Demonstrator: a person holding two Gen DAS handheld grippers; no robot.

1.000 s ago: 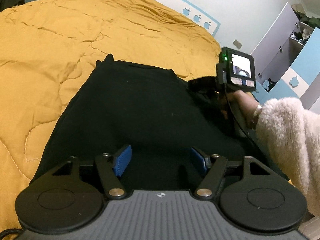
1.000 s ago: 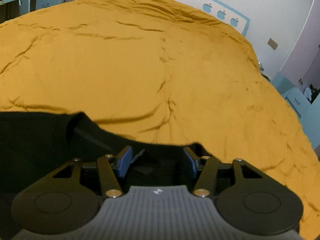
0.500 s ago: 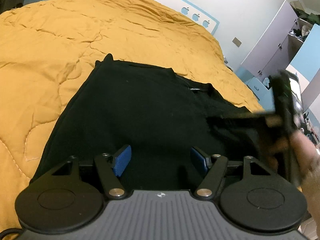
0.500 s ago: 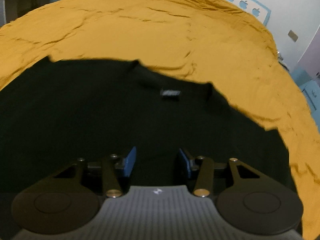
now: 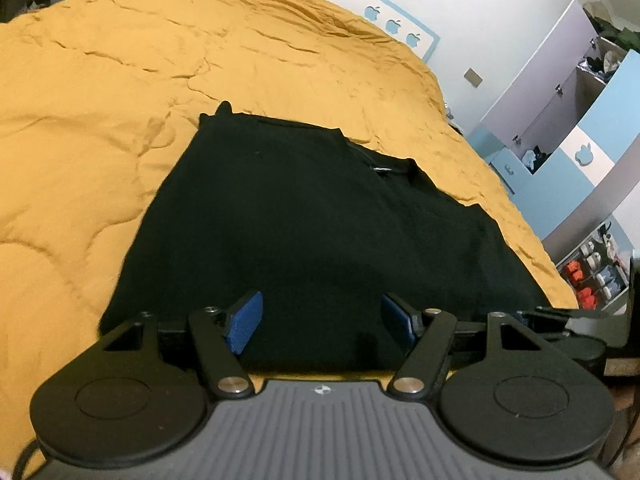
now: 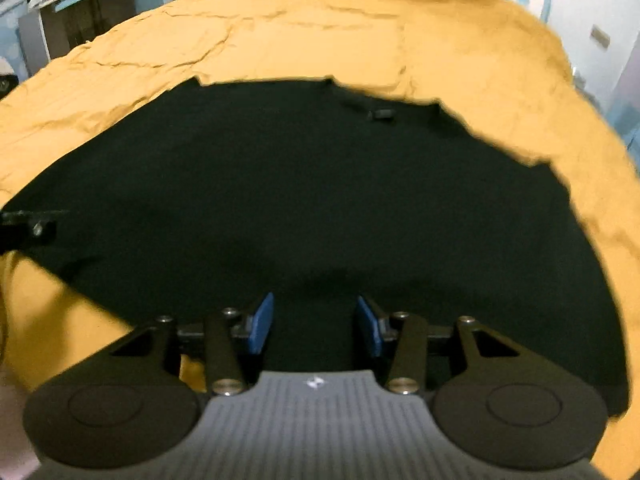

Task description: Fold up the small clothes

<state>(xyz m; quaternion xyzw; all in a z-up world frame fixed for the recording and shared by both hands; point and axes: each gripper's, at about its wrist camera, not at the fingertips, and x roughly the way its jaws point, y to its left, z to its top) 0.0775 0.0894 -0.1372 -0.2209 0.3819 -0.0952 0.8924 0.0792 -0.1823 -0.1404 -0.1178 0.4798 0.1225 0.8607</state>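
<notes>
A black garment lies spread flat on the mustard quilt, its collar and small label at the far edge. My left gripper hovers over the near hem, open, blue pads wide apart with only cloth below. In the right wrist view the same garment fills the middle of the quilt. My right gripper hangs above its near part, open at about half width, nothing between the pads. A piece of the right gripper shows at the right edge of the left wrist view.
A headboard with apple shapes backs the bed. Lilac and blue wardrobe doors and low shelves stand to the right of the bed. A desk stands past the far left corner.
The right gripper pulled back from the collar at the far edge to the garment's near side, and its jaws narrowed a little. The left gripper barely moved.
</notes>
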